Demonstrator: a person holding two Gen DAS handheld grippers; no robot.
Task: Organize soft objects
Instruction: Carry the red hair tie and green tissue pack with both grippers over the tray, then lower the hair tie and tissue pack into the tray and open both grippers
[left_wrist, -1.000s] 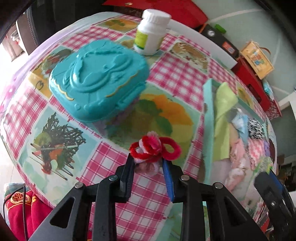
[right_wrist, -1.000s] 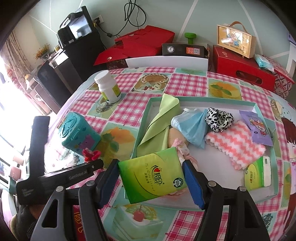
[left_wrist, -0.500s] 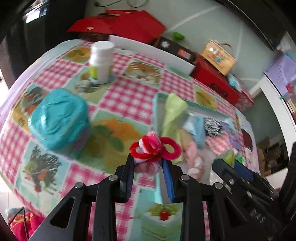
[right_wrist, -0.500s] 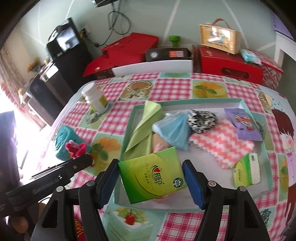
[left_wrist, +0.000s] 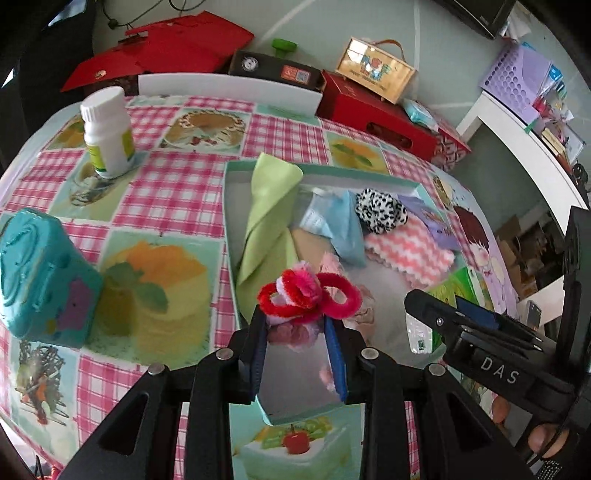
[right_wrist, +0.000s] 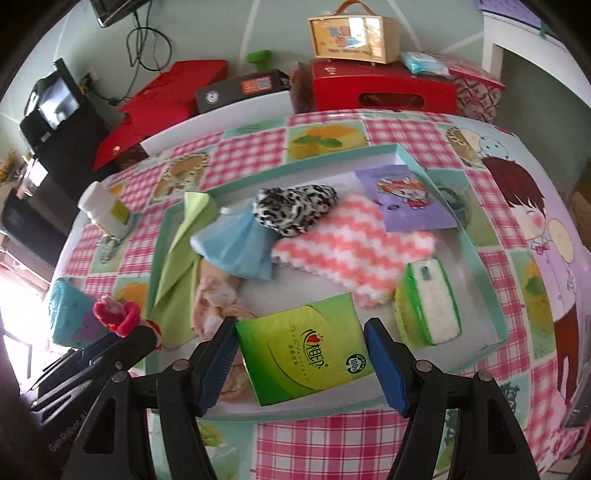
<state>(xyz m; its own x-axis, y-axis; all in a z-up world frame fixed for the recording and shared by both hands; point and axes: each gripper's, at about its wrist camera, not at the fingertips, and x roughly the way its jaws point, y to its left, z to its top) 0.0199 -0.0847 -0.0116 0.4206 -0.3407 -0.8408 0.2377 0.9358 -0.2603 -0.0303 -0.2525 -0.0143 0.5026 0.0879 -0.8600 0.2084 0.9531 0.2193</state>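
My left gripper (left_wrist: 298, 325) is shut on a red and pink fuzzy hair tie (left_wrist: 308, 293), held above the near left corner of the teal tray (left_wrist: 231, 236). It also shows in the right wrist view (right_wrist: 114, 314). My right gripper (right_wrist: 301, 354) is shut on a green tissue pack (right_wrist: 304, 349), held over the tray's near side (right_wrist: 476, 258). In the tray lie a green cloth (right_wrist: 177, 254), a blue mask (right_wrist: 236, 245), a leopard scrunchie (right_wrist: 295, 208), a pink striped cloth (right_wrist: 351, 251), a purple packet (right_wrist: 410, 201) and another tissue pack (right_wrist: 428, 301).
A turquoise plastic case (left_wrist: 40, 280) and a white bottle (left_wrist: 107, 134) stand on the checked tablecloth (left_wrist: 173, 192), left of the tray. Red boxes (right_wrist: 380, 88) and a white board (left_wrist: 229, 90) line the table's far edge.
My left gripper has carried the hair tie right, from beside the turquoise case to over the tray's near left corner. The right gripper has moved forward over the tray with the tissue pack.
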